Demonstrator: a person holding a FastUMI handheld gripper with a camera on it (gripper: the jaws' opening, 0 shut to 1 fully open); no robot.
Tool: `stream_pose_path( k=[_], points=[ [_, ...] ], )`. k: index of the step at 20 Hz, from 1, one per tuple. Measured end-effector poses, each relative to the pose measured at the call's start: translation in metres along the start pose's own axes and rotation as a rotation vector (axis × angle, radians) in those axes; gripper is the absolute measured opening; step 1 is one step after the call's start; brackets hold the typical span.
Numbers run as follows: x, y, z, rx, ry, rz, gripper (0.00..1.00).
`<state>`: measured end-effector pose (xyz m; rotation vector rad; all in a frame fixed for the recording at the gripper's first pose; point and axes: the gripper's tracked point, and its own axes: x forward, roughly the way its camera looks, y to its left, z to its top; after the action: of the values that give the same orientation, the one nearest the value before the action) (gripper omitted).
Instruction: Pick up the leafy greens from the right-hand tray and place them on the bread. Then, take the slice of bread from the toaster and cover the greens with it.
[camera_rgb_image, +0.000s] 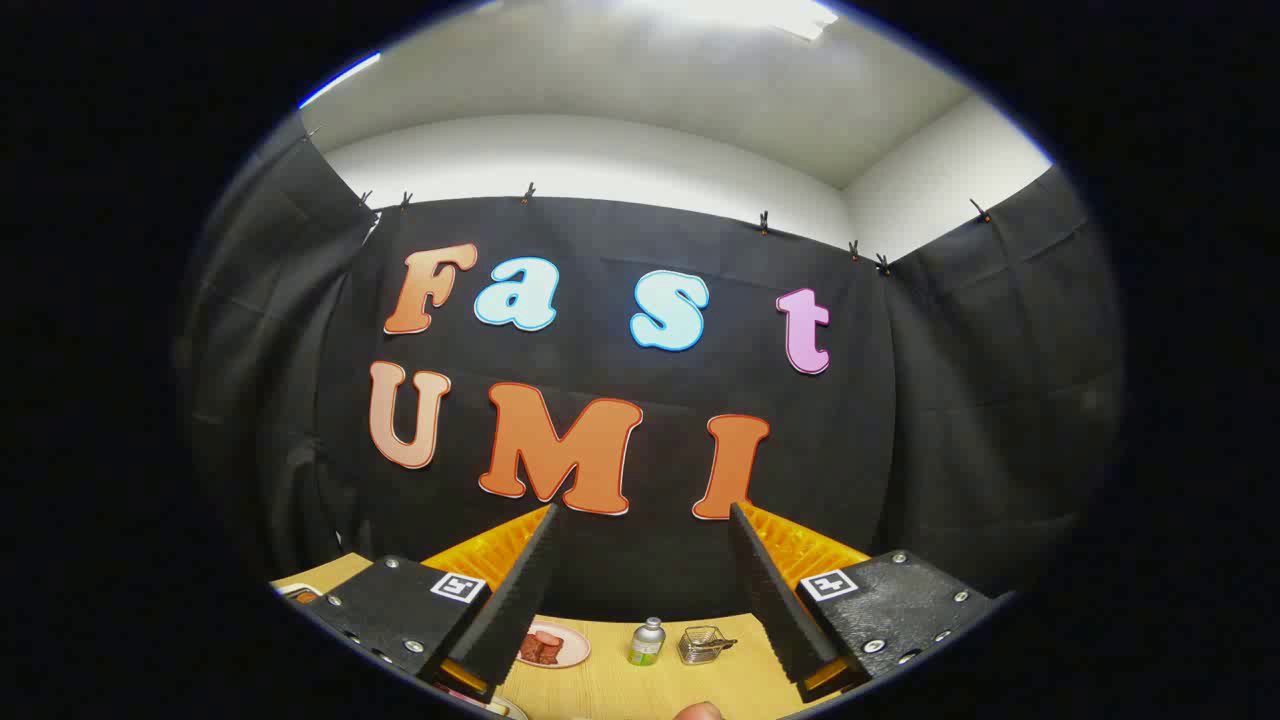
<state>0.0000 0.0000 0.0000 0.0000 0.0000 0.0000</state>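
Note:
My gripper (642, 512) is raised and points at the booth's back wall, its two fingers spread wide apart with nothing between them. Far below, between the fingers, lies the wooden table (620, 685). On it I see a small pink plate (552, 645) holding reddish-brown pieces. Beside the plate stands a small bottle (647, 642) with a grey cap and green label. Right of the bottle sits a small wire rack (704, 644).
A fingertip (697, 711) of a person's hand peeks in at the near edge of the table. Part of a white dish (500, 706) shows under the left finger. Black cloth closes the booth at the back and on both sides.

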Motion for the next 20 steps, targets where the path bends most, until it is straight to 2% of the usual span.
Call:
stream_pose_path(
  k=[13,20],
  points=[
    [0.013,-0.012,0.008,-0.009,-0.041,0.027,0.98],
    [0.016,-0.004,-0.040,0.045,0.072,0.037,0.98]
  ],
)
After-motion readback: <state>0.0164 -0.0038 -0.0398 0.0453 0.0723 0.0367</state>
